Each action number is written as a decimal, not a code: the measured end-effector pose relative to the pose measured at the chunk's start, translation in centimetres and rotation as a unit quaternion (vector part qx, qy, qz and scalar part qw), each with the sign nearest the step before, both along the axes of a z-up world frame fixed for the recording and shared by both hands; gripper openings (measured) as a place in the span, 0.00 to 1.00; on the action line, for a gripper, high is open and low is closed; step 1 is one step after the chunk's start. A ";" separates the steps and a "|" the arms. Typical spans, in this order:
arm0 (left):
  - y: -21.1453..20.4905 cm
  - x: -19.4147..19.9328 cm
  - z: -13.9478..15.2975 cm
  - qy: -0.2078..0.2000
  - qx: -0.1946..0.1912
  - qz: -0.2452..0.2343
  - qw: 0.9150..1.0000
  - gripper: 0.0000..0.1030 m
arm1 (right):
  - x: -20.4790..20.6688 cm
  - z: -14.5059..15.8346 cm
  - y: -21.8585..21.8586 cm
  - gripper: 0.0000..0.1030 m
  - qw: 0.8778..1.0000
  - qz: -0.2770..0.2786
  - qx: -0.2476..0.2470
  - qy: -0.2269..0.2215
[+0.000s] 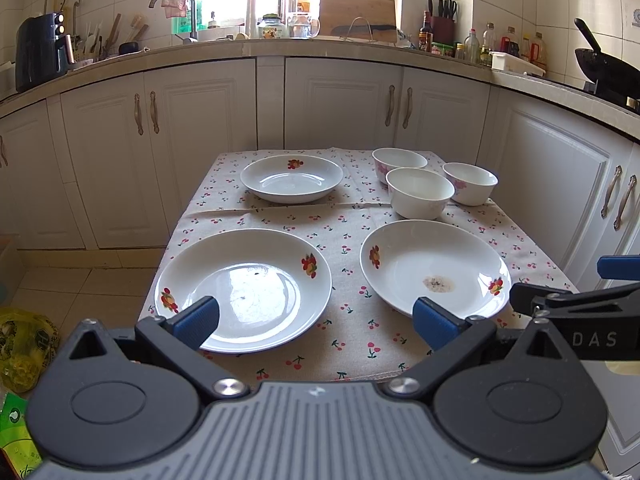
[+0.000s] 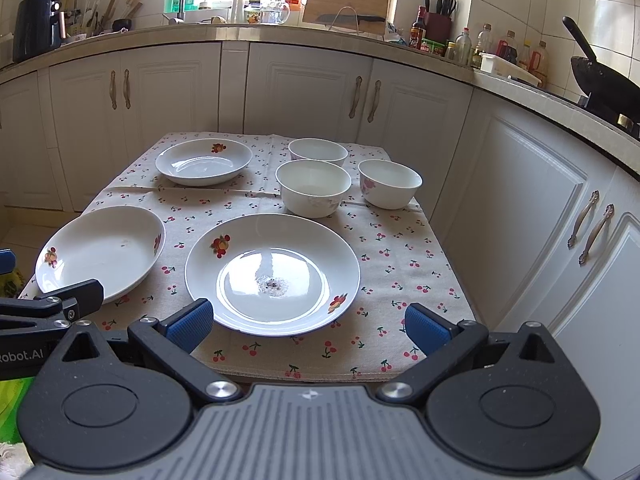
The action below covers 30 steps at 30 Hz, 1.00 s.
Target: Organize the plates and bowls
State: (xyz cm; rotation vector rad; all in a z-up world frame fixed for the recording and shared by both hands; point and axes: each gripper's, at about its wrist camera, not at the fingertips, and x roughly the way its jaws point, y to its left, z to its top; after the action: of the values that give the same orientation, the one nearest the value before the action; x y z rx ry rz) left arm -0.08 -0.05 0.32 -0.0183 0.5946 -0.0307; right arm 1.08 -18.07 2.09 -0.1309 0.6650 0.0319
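Currently, both grippers hover at the near edge of the table (image 2: 400,248), jaws spread wide and empty. Left gripper (image 1: 316,322) faces the near-left plate (image 1: 243,290); right gripper (image 2: 308,326) faces the crumb-marked plate (image 2: 272,274). Beyond this plate stand three bowls (image 2: 313,192); a third plate (image 2: 204,160) lies far left.

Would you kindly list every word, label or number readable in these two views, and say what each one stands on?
"DAS": white letters on the black body of the right gripper, at the right edge of the left wrist view.
"Robot.AI": white letters on the left gripper, cut off at the left edge of the right wrist view.
Bottle and jar labels on the counter: too small and blurred to read.
The plates and bowls carry only fruit and flower prints, no text.
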 end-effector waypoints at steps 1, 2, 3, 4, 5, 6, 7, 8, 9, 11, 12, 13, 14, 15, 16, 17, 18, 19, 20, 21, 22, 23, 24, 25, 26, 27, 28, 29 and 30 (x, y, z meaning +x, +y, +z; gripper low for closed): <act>0.0 0.0 0.0 0.000 0.000 0.000 1.000 0.99 | 0.0 0.0 0.0 1.00 1.000 0.000 0.000 0.000; 0.0 0.0 0.0 0.000 0.000 0.000 1.000 0.99 | 0.0 0.0 0.0 1.00 1.000 0.000 0.000 0.000; 0.0 0.0 0.0 0.000 0.000 0.000 1.000 0.99 | 0.0 0.0 0.0 1.00 1.000 0.000 -0.001 0.000; 0.0 0.0 0.0 0.000 0.000 0.000 1.000 0.99 | 0.0 0.1 0.0 1.00 1.000 0.000 -0.001 -0.001; 0.0 0.0 0.0 0.000 0.000 0.000 1.000 0.99 | 0.0 0.1 0.0 1.00 1.000 0.000 -0.001 -0.001; 0.0 0.0 0.0 0.000 0.000 0.000 1.000 0.99 | 0.0 0.1 0.0 1.00 1.000 0.000 -0.001 -0.001; 0.0 0.0 0.0 0.000 0.000 0.000 1.000 0.99 | 0.0 0.1 0.0 1.00 1.000 0.000 -0.001 -0.001; 0.0 0.0 0.0 -0.001 0.000 0.000 1.000 0.99 | 0.0 0.1 0.0 1.00 1.000 0.000 0.000 -0.001; 0.0 0.0 0.1 -0.001 0.000 0.000 1.000 0.99 | -0.1 0.2 0.1 1.00 1.000 0.000 -0.001 -0.002; 0.0 0.0 0.2 -0.001 -0.001 0.000 1.000 0.99 | -0.1 0.2 0.0 1.00 1.000 0.000 -0.001 -0.002; 0.0 0.0 0.3 -0.001 -0.001 0.000 1.000 0.99 | -0.1 0.2 0.1 1.00 1.000 -0.001 -0.002 -0.003; 0.0 0.1 0.4 -0.002 -0.002 0.001 1.000 0.99 | -0.1 0.3 0.0 1.00 1.000 -0.001 -0.002 -0.003; 0.0 0.1 0.5 -0.002 -0.002 0.001 1.000 0.99 | -0.1 0.3 0.0 1.00 1.000 -0.001 -0.002 -0.003; 0.0 0.1 0.5 -0.002 -0.001 0.001 1.000 0.99 | -0.1 0.3 0.0 1.00 1.000 -0.001 -0.002 -0.003; 0.1 0.1 0.5 -0.002 -0.002 0.001 1.000 0.99 | -0.1 0.3 0.1 1.00 1.000 -0.001 -0.003 -0.003; 0.1 0.1 0.5 -0.002 -0.002 0.001 1.000 0.99 | -0.1 0.3 0.0 1.00 1.000 -0.001 -0.003 -0.003; 0.1 0.1 0.5 -0.002 -0.002 0.000 1.000 0.99 | -0.1 0.4 0.1 1.00 1.000 -0.001 -0.004 -0.003; 0.1 0.1 0.5 -0.003 -0.002 0.001 1.000 0.99 | -0.1 0.4 0.1 1.00 1.000 -0.001 -0.004 -0.003; 0.0 0.1 0.5 -0.003 -0.002 0.000 1.000 0.99 | -0.1 0.5 0.1 1.00 1.000 -0.001 -0.005 -0.003; 0.0 0.1 0.5 -0.003 -0.002 0.001 1.000 0.99 | -0.1 0.5 0.1 1.00 1.000 -0.001 -0.005 -0.003; 0.0 0.1 0.5 -0.002 -0.002 0.001 1.000 0.99 | -0.1 0.5 0.1 1.00 1.000 -0.001 -0.005 -0.003; 0.0 0.1 0.5 -0.002 -0.002 0.001 1.000 0.99 | -0.1 0.5 0.1 1.00 1.000 -0.001 -0.005 -0.004; 0.0 0.1 0.5 -0.002 -0.002 0.001 1.000 0.99 | -0.1 0.5 0.1 1.00 1.000 -0.001 -0.005 -0.004; 0.0 0.1 0.5 -0.003 -0.002 0.001 1.000 0.99 | -0.1 0.4 0.1 1.00 1.000 -0.001 -0.005 -0.003; 0.0 0.1 0.5 -0.003 -0.002 0.001 1.000 0.99 | -0.1 0.5 0.1 1.00 1.000 -0.001 -0.005 -0.003; 0.0 0.1 0.5 -0.003 -0.002 0.001 1.000 0.99 | -0.1 0.4 0.1 1.00 1.000 -0.001 -0.005 -0.004; 0.0 0.0 0.4 -0.003 -0.002 0.001 1.000 0.99 | -0.1 0.4 0.1 1.00 1.000 -0.001 -0.005 -0.004; 0.0 0.1 0.5 -0.003 -0.002 0.001 1.000 0.99 | -0.1 0.5 0.1 1.00 1.000 -0.001 -0.005 -0.004; 0.0 0.0 0.4 -0.003 -0.002 0.001 1.000 0.99 | -0.1 0.4 0.2 1.00 1.000 -0.001 -0.006 -0.004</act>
State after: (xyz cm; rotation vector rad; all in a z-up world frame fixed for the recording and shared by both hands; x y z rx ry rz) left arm -0.04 -0.01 0.76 -0.0227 0.5885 -0.0305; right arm 0.98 -17.90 2.51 -0.1416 0.6578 0.0255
